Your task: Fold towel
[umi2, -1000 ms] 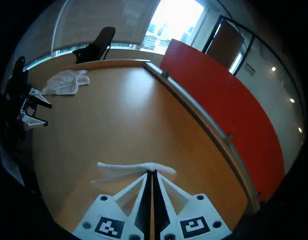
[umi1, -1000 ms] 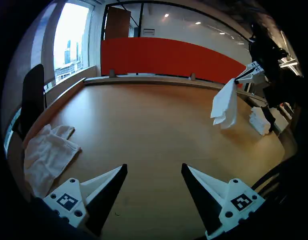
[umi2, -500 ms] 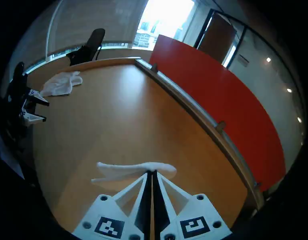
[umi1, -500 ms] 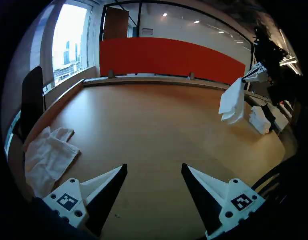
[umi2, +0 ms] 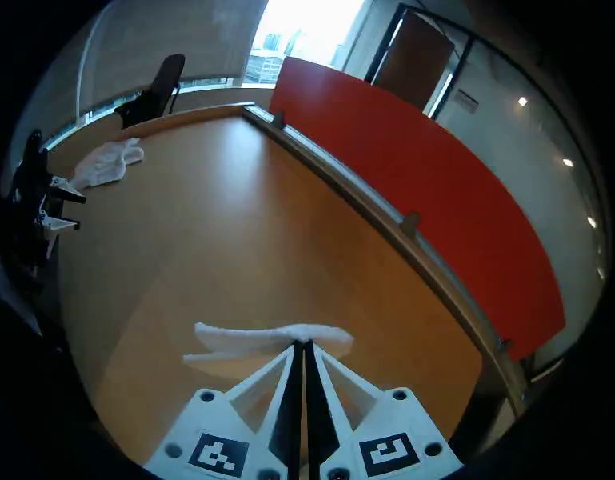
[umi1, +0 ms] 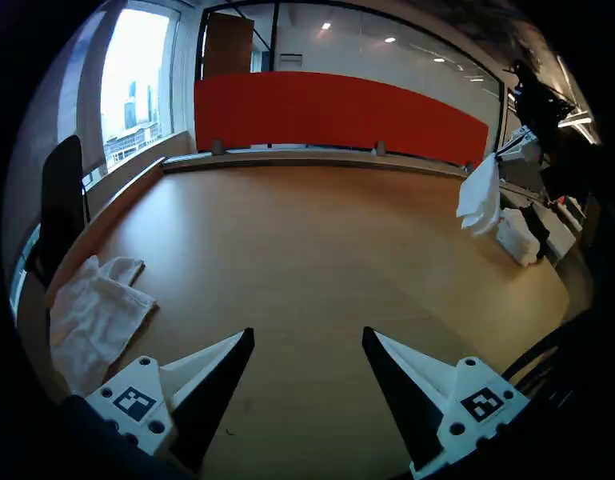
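Ideally the right gripper (umi2: 305, 346), clamped on the folded white cloth towel (umi2: 267, 340), lowers it squarely onto the stack of folded white towels (umi1: 517, 236) at frame right, while the left gripper (umi1: 307, 336) gapes empty.

My left gripper (umi1: 307, 334), white plastic with black inner faces, points forward and slightly down, its jaws spread wide apart. My right gripper (umi2: 301, 348), of the same white plastic, is held higher and well off to my right. Its jaws are pressed together on the top edge of a white cloth towel (umi2: 267, 338) hanging from them.
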{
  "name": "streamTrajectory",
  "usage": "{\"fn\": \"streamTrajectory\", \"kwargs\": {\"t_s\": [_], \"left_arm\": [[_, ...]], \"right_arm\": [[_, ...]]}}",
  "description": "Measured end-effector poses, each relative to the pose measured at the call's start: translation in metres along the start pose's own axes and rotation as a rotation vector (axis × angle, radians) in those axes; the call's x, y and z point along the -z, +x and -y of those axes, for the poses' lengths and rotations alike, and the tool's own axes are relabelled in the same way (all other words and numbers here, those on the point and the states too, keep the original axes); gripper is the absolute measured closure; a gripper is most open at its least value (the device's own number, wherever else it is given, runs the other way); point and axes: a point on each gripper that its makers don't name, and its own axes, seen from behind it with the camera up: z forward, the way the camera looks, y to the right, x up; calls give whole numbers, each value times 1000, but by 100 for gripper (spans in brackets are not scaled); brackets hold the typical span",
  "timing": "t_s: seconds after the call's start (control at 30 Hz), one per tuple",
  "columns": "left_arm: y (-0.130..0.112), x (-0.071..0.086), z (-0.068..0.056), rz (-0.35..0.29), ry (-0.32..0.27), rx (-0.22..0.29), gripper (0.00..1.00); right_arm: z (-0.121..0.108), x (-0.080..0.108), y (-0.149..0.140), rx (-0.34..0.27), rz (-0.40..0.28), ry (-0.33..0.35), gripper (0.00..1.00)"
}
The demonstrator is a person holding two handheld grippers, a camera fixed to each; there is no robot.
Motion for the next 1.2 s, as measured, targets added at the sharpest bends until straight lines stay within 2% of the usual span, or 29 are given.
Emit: {"fn": "streamTrajectory", "kwargs": {"t_s": [0.5,1.0,1.2], "left_arm": [[5,-2,-1,2,5,10,0],[8,-3,-5,11,1,-8,0],[9,-5,-9,12,-4,-14,0]], "right_arm": [[-63,20,-50,-34,82,-75,98],[-125,48,-78,-72,123,-175,98],[-140,58,-90,-86,142,-201,98]]}}
